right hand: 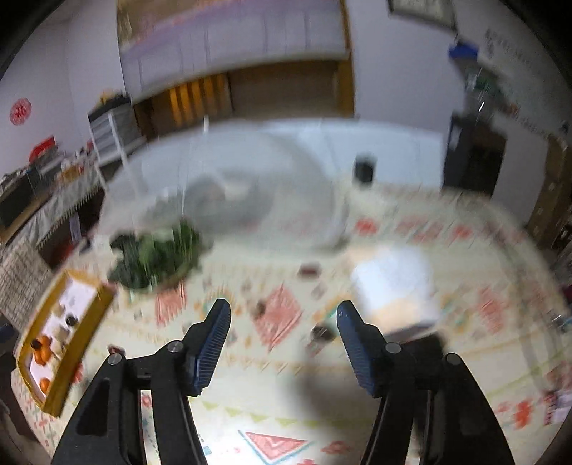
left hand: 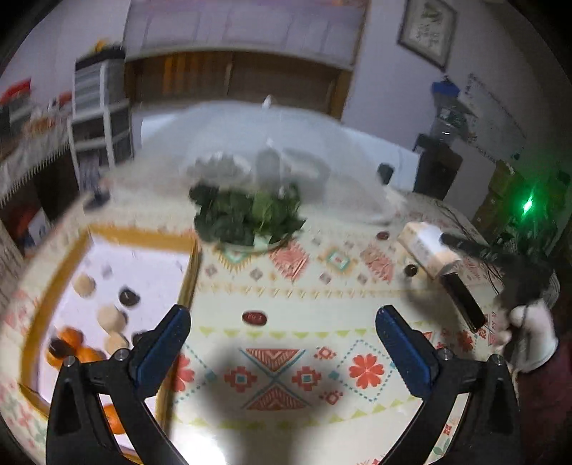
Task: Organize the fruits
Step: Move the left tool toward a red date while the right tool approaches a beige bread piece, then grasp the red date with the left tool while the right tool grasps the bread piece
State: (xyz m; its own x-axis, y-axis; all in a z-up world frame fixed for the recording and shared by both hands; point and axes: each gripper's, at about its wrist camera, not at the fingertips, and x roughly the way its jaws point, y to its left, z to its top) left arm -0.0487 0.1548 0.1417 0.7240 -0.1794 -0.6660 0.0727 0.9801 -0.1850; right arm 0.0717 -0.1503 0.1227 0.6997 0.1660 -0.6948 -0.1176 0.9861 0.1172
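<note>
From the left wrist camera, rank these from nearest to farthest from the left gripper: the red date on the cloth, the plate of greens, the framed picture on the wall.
From the left gripper:
1. Red date, on the cloth just between and ahead of the fingers.
2. Plate of greens, farther back at mid-table.
3. Framed picture, on the far wall, upper right.

Patterned tablecloth (left hand: 286, 286) under wooden tray (left hand: 189, 279), greens plate (left hand: 246, 218), tissue box (left hand: 427, 250), red dates (left hand: 254, 317).

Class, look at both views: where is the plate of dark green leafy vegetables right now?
The plate of dark green leafy vegetables sits mid-table on the patterned tablecloth, just beyond the yellow-rimmed tray and before the clear dome cover.
</note>
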